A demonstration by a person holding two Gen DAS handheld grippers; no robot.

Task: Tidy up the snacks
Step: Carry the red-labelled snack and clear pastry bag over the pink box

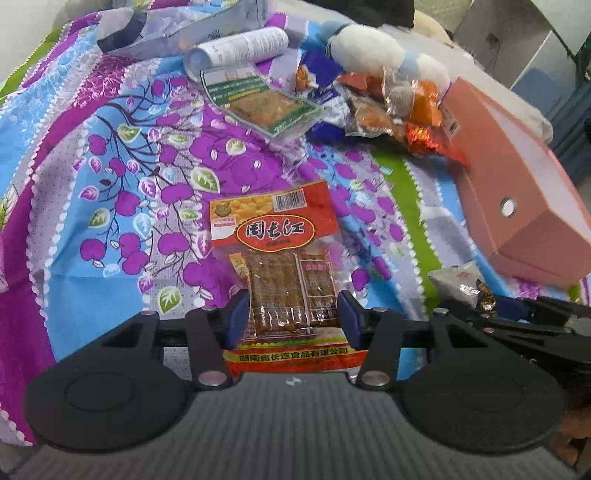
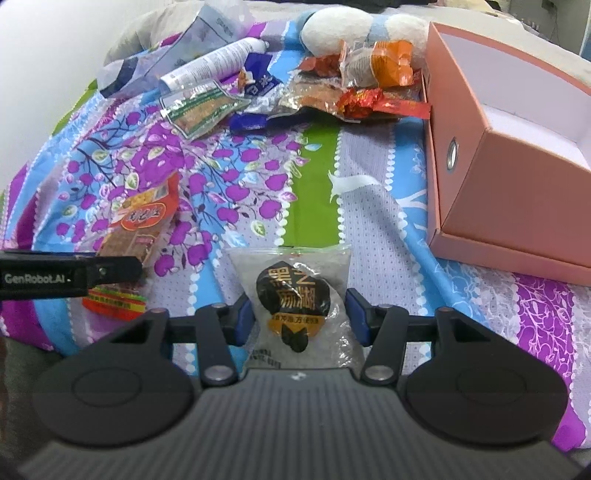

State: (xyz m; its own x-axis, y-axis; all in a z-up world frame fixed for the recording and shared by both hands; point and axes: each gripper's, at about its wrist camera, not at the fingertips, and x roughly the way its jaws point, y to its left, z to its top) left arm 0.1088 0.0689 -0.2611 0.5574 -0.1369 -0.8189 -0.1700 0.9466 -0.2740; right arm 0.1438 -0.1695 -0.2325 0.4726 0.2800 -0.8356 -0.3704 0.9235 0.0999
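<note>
Right now I'm holding the left gripper (image 1: 293, 314) clamped on a red tofu-snack packet (image 1: 282, 266), its blue pads (image 1: 238, 314) pressing both long sides. I'm keeping the right gripper (image 2: 299, 317) closed around a clear sesame-paste sachet (image 2: 295, 295) — pads touching its edges. Both packets are hanging over the flowered bedsheet (image 2: 369, 229). Further right, the open pink box (image 2: 517, 155) is sitting near the sheet's right edge. At the far edge a heap of loose snack packets (image 2: 332, 92) is lying beside a white tube (image 2: 218, 59) and a plush toy (image 2: 343, 29).
</note>
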